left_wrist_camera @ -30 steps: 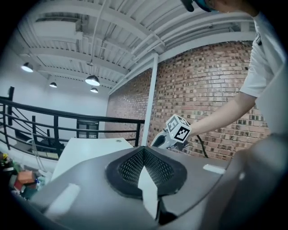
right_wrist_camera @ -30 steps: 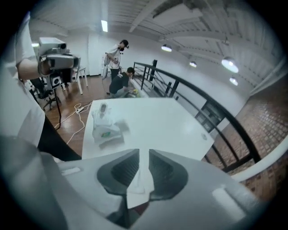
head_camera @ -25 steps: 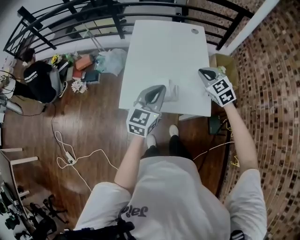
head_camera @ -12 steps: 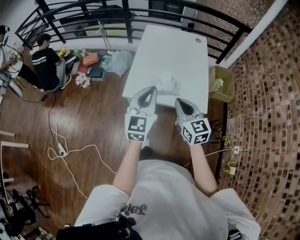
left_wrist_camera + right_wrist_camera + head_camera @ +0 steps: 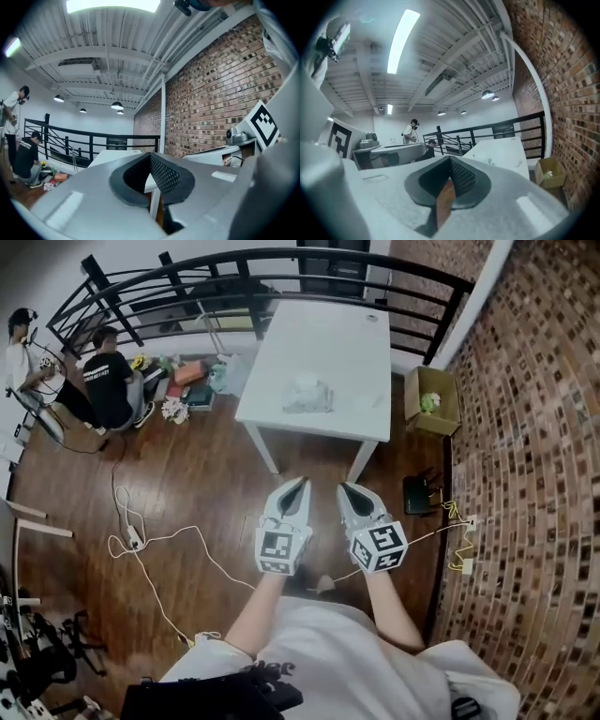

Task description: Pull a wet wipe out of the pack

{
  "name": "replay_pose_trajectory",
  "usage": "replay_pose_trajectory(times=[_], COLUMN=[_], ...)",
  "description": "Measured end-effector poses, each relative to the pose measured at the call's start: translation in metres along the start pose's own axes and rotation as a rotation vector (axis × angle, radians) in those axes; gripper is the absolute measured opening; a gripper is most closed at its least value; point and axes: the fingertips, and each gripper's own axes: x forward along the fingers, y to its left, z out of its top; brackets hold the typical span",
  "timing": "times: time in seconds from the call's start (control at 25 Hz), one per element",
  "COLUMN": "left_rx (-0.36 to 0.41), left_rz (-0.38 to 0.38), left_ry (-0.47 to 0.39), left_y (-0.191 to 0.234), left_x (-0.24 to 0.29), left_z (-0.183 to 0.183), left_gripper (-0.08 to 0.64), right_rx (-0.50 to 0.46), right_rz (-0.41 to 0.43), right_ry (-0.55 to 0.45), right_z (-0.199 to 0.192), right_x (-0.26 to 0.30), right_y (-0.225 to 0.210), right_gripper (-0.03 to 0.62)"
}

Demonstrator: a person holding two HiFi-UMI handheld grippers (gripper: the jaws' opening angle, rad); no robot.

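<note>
1. Claw of the left gripper (image 5: pixel 300 482): closed on nothing and held by the body, likely resting.
2. Wipe pack (image 5: pixel 307 393): lies on the white table (image 5: pixel 328 343), well apart from both claws.
3. Right gripper (image 5: pixel 345 487): closed too, empty.
4. Cardboard box (image 5: pixel 429 399): open on the floor, something green inside.

Too small and pale, far off on the counter (image 5: pixel 328 343), to tell the wipe pack (image 5: pixel 307 395) from any wipe drawn out of it. No making the pack out in either gripper view. Hidden beneath the left gripper (image 5: pixel 302 482) and the right gripper (image 5: pixel 343 487): both hands. Cut off by the head view's lower edge: the person's torso (image 5: pixel 319 652). Too small to name: the greenish bit (image 5: pixel 428 401) inside the cardboard box (image 5: pixel 441 381), the clutter (image 5: pixel 187 376) by the railing, the dark spot (image 5: pixel 373 318) at the counter's far end.
</note>
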Motion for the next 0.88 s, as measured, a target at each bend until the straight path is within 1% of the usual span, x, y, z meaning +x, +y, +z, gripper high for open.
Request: replay_pose_trajectory(times=[0.16, 0.28, 0.44, 0.56, 0.72, 0.88], left_rx=[0.036, 0.038, 0.039, 0.017, -0.001, 0.002], left_rz=[-0.007, -0.026, -0.056, -0.049, -0.013, 0.003], left_ry=[-0.081, -0.122, -0.162, -0.154, -0.142, -0.153], left_y=[-0.005, -0.006, -0.005, 0.006, 0.027, 0.039], left_x=[-0.013, -0.02, -0.03, -0.043, -0.063, -0.071], left_z=[0.043, 0.066, 0.082, 0.077, 0.069, 0.072], left_gripper=[0.015, 0.015, 0.015, 0.015, 0.015, 0.015], right_rx=[-0.122, -0.154, -0.195, -0.203, -0.22, -0.233], right_rz=[-0.083, -0.11, -0.123, -0.113, -0.065, -0.057], right_ry=[-0.097, -0.137, -0.181, -0.174, -0.148, -0.14], right_z=[0.05, 0.08, 0.109, 0.107, 0.096, 0.093], right_x=[-0.026, -0.036, -0.044, -0.039, -0.029, -0.026], right_y=[-0.005, 0.004, 0.023, 0.044, 0.079, 0.09], right_gripper=[-0.008, -0.008, -0.008, -0.008, -0.008, -0.008])
